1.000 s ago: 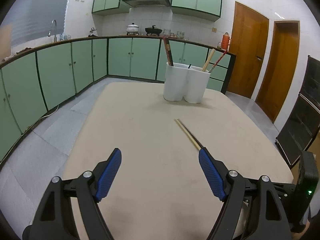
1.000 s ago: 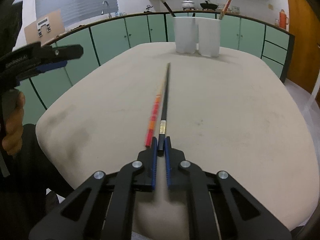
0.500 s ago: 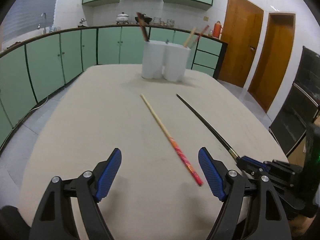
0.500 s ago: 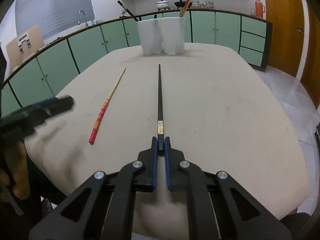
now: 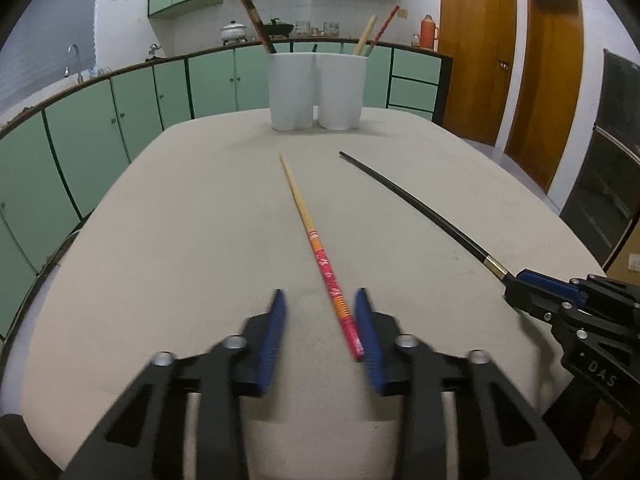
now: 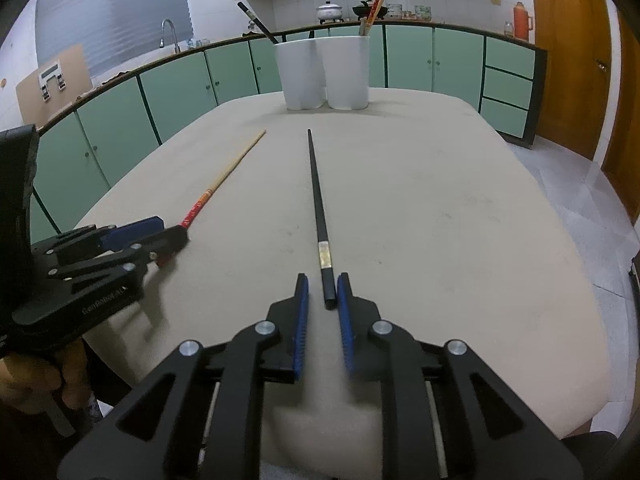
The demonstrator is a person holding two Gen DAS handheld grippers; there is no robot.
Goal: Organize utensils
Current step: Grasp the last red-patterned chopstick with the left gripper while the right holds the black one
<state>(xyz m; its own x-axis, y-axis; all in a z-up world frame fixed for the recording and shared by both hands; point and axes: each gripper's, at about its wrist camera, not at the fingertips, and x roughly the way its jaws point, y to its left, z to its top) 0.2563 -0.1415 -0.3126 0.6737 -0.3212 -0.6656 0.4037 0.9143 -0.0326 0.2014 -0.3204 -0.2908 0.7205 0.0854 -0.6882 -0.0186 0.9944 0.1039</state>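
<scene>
I've been closing my left gripper (image 5: 320, 322) around the red-handled chopstick (image 5: 308, 232) to lift it; motion blur hides whether it's pinched yet. My right gripper (image 6: 322, 300) has just spread, freeing the black chopstick (image 6: 317, 200) lying near me, pointing at the far white holder (image 6: 324, 72).

Beige table (image 5: 168, 240); red-ended chopstick (image 5: 316, 246), black chopstick (image 5: 412, 200), two-part white holder (image 5: 316, 88)

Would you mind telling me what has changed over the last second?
The left gripper dropped to the red chopstick, jaws closing around its end. The right gripper has been opening, releasing the black chopstick. The white holder stayed put.
</scene>
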